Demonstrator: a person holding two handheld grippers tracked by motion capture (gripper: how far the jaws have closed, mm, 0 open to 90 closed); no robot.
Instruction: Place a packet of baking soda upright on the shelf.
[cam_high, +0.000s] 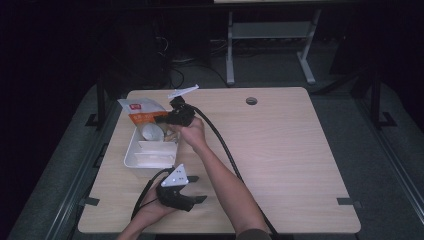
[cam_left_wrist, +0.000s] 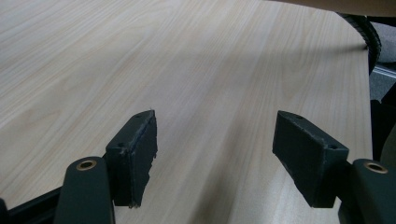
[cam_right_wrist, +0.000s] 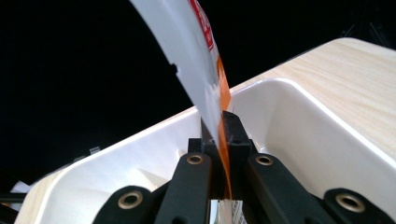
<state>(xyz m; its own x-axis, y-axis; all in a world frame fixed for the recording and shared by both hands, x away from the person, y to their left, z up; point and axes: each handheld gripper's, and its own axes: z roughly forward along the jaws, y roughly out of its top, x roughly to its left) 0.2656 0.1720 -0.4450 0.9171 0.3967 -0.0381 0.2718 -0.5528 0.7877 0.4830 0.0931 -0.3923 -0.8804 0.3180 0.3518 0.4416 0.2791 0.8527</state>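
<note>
Right gripper view: the right claw (cam_right_wrist: 218, 128) pinches a thin, glossy white-and-orange packet (cam_right_wrist: 196, 60) above the smooth white plastic bin (cam_right_wrist: 327, 135). Left claw (cam_left_wrist: 215, 154) hovers spread wide, holding nothing, over the pale wood-grain surface (cam_left_wrist: 187, 60).

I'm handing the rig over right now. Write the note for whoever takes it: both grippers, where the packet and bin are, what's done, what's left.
Right gripper: shut on the white-and-orange packet, held by its edge above the white bin.
Left gripper: open, nothing between the jaws, resting low over the bare table near the front edge.
Bin: at the table's left side, already holding a few white items.
Done: packet gripped and brought over the bin.
Left: probably lower the packet in, open the jaws, then pull the right gripper clear.
</note>
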